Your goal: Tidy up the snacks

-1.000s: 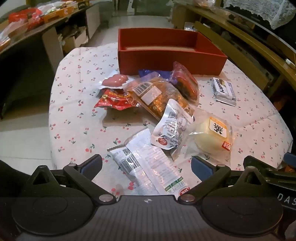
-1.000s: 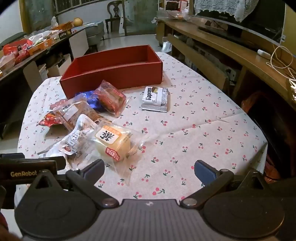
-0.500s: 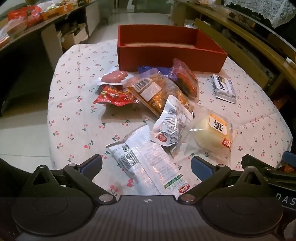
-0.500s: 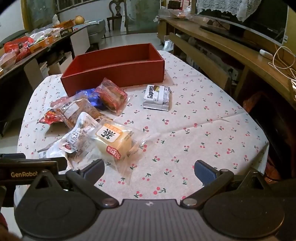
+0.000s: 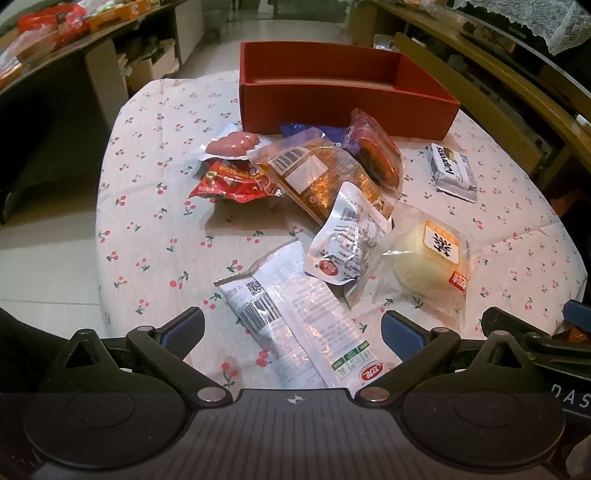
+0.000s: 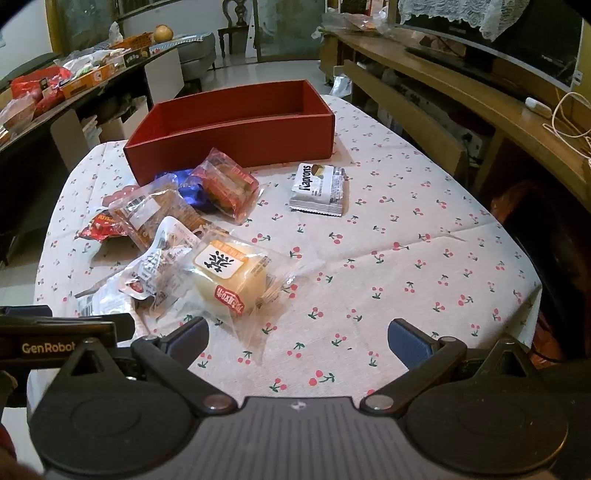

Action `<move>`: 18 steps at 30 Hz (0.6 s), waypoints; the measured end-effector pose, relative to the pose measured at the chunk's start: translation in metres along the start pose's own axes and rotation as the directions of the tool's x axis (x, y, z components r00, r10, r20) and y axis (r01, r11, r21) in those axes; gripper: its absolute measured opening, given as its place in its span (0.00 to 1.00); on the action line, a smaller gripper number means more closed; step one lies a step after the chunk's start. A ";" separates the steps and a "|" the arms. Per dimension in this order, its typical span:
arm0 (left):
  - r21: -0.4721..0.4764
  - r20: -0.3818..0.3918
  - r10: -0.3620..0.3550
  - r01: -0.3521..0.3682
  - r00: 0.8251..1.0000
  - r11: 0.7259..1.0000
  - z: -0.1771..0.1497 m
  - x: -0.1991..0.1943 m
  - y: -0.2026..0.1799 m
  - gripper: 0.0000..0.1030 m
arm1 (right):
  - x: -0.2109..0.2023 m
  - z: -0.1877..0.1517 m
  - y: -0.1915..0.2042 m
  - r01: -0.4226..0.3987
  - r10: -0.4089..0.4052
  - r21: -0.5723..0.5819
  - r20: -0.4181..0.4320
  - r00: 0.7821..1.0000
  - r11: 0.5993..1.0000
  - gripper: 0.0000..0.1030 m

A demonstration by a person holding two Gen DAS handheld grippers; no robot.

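While both claws gape empty | left view alone shows pink sausage pack (image 5: pixel 232 142) | right: television (image 6: pixel 517 33)

Red box (image 5: pixel 347 99) on white, red-cherry-patterned tablecloth (image 5: pixel 147 236).

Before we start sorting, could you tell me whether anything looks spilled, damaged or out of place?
Nothing looks spilled or torn. The snacks simply lie in an overlapping heap in front of the red box; only the Naprons packet lies apart.

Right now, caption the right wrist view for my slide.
Open right gripper above cherry tablecloth; snack packets beside empty red box.
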State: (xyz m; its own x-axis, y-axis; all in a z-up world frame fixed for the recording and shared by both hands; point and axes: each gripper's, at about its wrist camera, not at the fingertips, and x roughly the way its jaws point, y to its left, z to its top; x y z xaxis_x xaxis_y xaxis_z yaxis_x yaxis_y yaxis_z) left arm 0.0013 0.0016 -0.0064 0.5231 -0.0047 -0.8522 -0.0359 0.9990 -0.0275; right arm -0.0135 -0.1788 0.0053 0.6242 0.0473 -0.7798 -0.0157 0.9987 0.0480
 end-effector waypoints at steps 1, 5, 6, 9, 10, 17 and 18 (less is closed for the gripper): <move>-0.003 -0.004 0.001 -0.001 1.000 1.000 0.000 0.001 0.000 0.99 | 0.001 0.000 0.000 -0.001 0.001 -0.002 -0.003 1.000 1.000 1.00; -0.016 -0.018 -0.001 0.001 1.000 1.000 0.001 0.003 0.003 0.99 | 0.003 0.002 0.001 -0.013 0.013 -0.011 -0.013 1.000 1.000 1.00; -0.019 -0.020 -0.001 0.001 1.000 1.000 0.001 0.003 0.003 0.99 | 0.004 0.002 0.001 -0.019 0.018 -0.016 -0.015 1.000 1.000 1.00; -0.018 -0.025 0.001 -0.002 1.000 1.000 0.001 0.005 0.003 0.99 | 0.006 0.005 0.003 -0.030 0.029 -0.040 -0.018 0.999 0.999 1.00; -0.018 -0.029 0.003 -0.003 1.000 1.000 0.001 0.006 0.003 0.99 | 0.007 0.007 0.004 -0.032 0.031 -0.051 -0.018 0.999 0.998 1.00; -0.034 -0.053 0.009 -0.011 0.999 0.999 0.002 0.013 0.008 0.99 | 0.017 0.024 0.013 -0.061 0.058 -0.169 -0.020 0.998 0.984 1.00; -0.038 -0.060 0.006 -0.009 0.998 0.999 0.002 0.015 0.009 0.99 | 0.019 0.026 0.014 -0.062 0.060 -0.188 -0.021 0.998 0.980 1.00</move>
State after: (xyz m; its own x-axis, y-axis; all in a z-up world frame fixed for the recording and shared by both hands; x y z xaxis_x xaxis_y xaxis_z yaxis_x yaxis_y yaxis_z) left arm 0.0108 0.0105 -0.0181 0.4709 -0.0011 -0.8822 -0.0723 0.9966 -0.0399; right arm 0.0185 -0.1642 0.0075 0.6060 0.1070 -0.7882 -0.2014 0.9793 -0.0219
